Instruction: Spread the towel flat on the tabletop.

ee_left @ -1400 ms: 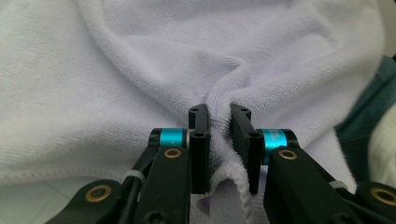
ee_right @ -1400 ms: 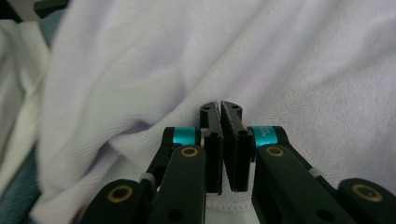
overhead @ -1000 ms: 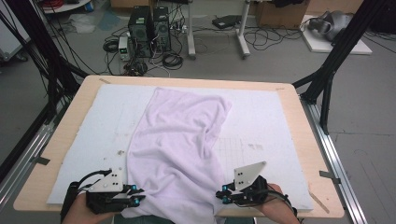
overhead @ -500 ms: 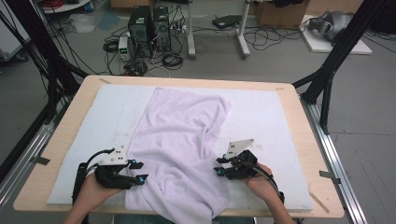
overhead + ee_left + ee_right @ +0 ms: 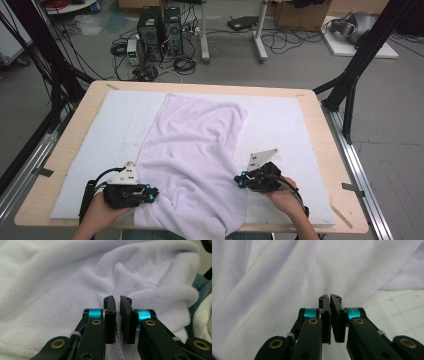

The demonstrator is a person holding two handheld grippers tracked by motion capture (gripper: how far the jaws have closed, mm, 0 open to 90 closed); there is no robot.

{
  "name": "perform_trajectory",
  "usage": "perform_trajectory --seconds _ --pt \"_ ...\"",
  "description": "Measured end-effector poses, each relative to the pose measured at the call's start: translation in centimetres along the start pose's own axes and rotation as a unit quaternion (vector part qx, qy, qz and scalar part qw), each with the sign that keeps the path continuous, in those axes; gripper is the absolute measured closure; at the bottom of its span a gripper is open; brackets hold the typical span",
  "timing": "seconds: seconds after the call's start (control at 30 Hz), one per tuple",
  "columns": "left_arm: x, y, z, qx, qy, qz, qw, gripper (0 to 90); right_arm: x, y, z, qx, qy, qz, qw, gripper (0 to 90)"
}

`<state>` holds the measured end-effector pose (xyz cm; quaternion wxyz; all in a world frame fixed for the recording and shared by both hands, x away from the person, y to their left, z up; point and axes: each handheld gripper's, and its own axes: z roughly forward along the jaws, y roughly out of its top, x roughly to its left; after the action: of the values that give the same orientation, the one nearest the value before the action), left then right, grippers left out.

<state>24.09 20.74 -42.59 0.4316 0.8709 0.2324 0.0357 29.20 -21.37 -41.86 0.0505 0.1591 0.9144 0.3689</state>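
Grey workshop floor, strewn with cables and computer towers (image 5: 160,30), lay behind a pale wooden table (image 5: 320,130) covered by a white gridded mat (image 5: 105,125).

Across the middle of the frame, a lilac towel (image 5: 195,160) ran from the mat's far centre down to the bottom edge, where its near end hung over the table's front. It was rumpled, with soft folds, and narrower at the far end than at the near one.

At the lower left of the high view, the left gripper (image 5: 152,192) sat at the towel's left edge, held by a hand (image 5: 97,215) rising from the bottom. Its jaws had just been closing. In the left gripper view they stood nearly together, with the towel's hemmed edge (image 5: 118,350) caught in the narrow slit between them, so this tool (image 5: 117,298) was clenched on the towel.

At the lower right of the high view, the right gripper (image 5: 239,180) met the towel's right edge, with a hand (image 5: 285,197) behind it. Its jaws had also just been closing. In the right gripper view the tips (image 5: 330,297) were pinched together on the fabric (image 5: 287,277) beside the towel's seamed border, with gridded mat (image 5: 402,305) at the right of that frame.

Black frame legs (image 5: 360,65) stood at the table's far corners.
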Motion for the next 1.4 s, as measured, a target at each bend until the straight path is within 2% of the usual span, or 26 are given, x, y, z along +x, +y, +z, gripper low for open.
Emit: perform_trajectory --seconds 0.1,0.13,0.2,0.23,0.3,0.37,0.5,0.57,0.6,0.7,0.8,0.9,0.93,1.0,1.03,1.13,1.2,1.27,1.33,1.4 --pt "-0.4 0.1 -0.4 -0.002 -0.005 0.005 1.0000 82.7 0.6 -0.5 -1.8 -0.007 -0.014 0.000 0.9999 87.4" --pt "-0.4 0.1 -0.5 -0.004 -0.012 0.004 0.9999 82.6 0.6 -0.7 -2.4 -0.015 -0.014 0.001 0.9998 87.0" --pt "-0.6 0.3 -0.9 -0.014 -0.013 0.006 0.9998 80.2 0.6 -0.9 -3.3 -0.039 -0.002 0.007 0.9992 81.0" --pt "-0.6 0.4 -1.2 -0.020 -0.015 0.001 0.9997 74.6 0.5 -0.9 -3.7 -0.047 -0.001 0.012 0.9988 77.8" --pt "-0.5 0.9 -1.8 -0.032 -0.013 -0.006 0.9994 64.1 0.0 -1.0 -4.0 -0.052 -0.019 0.023 0.9982 73.1" --pt "-0.1 1.6 -2.4 -0.038 0.002 0.000 0.9993 58.0 -0.7 -1.0 -3.8 -0.054 -0.032 0.034 0.9974 71.3" --pt "1.1 2.6 -2.6 -0.050 0.029 0.006 0.9983 56.7 -2.1 -0.5 -2.0 -0.033 -0.057 0.049 0.9966 68.5" --pt "2.1 2.9 -2.3 -0.056 0.047 -0.002 0.9973 56.7 -3.0 0.0 -0.9 -0.025 -0.067 0.052 0.9961 68.1" --pt "2.6 3.0 -2.0 -0.057 0.054 -0.005 0.9969 56.7 -3.4 0.2 -0.4 -0.022 -0.077 0.058 0.9950 67.0" --pt "3.7 3.1 -1.1 -0.059 0.075 -0.012 0.9954 56.7 -5.2 0.4 1.1 -0.015 -0.082 0.087 0.9928 64.0" --pt "4.7 3.2 -0.1 -0.055 0.075 -0.024 0.9954 56.1 -6.3 0.4 2.2 -0.007 -0.088 0.105 0.9906 65.1" --pt "5.5 3.3 0.3 -0.055 0.071 -0.034 0.9953 56.8 -7.2 0.4 3.0 -0.005 -0.085 0.122 0.9889 69.7" --pt "5.6 3.3 0.4 -0.055 0.071 -0.036 0.9953 56.9 -7.3 0.5 3.1 -0.004 -0.087 0.125 0.9883 74.5" --pt "5.7 3.3 0.5 -0.053 0.070 -0.035 0.9955 57.0 -7.3 0.7 3.3 -0.002 -0.078 0.116 0.9902 84.3" --pt "5.7 3.3 0.6 -0.051 0.070 -0.036 0.9956 57.0 -7.3 0.8 3.3 0.001 -0.076 0.111 0.9909 85.1" --pt "5.5 3.3 0.4 -0.051 0.067 -0.030 0.9960 57.8 -7.2 0.9 3.0 0.008 -0.084 0.091 0.9923 86.0" --pt "5.4 3.3 0.3 -0.055 0.062 -0.034 0.9960 58.5 -7.6 0.8 2.4 0.018 -0.097 0.096 0.9905 86.2" --pt "5.4 3.3 0.3 -0.056 0.063 -0.032 0.9959 58.6 -8.2 0.7 1.3 0.021 -0.132 0.102 0.9859 86.1" --pt "5.2 3.3 0.3 -0.054 0.060 -0.032 0.9962 58.4 -8.7 0.6 0.5 0.005 -0.138 0.120 0.9830 84.0" --pt "4.9 3.3 0.3 -0.049 0.057 -0.024 0.9969 57.7 -8.5 0.7 -0.1 -0.015 -0.132 0.118 0.9840 75.6"
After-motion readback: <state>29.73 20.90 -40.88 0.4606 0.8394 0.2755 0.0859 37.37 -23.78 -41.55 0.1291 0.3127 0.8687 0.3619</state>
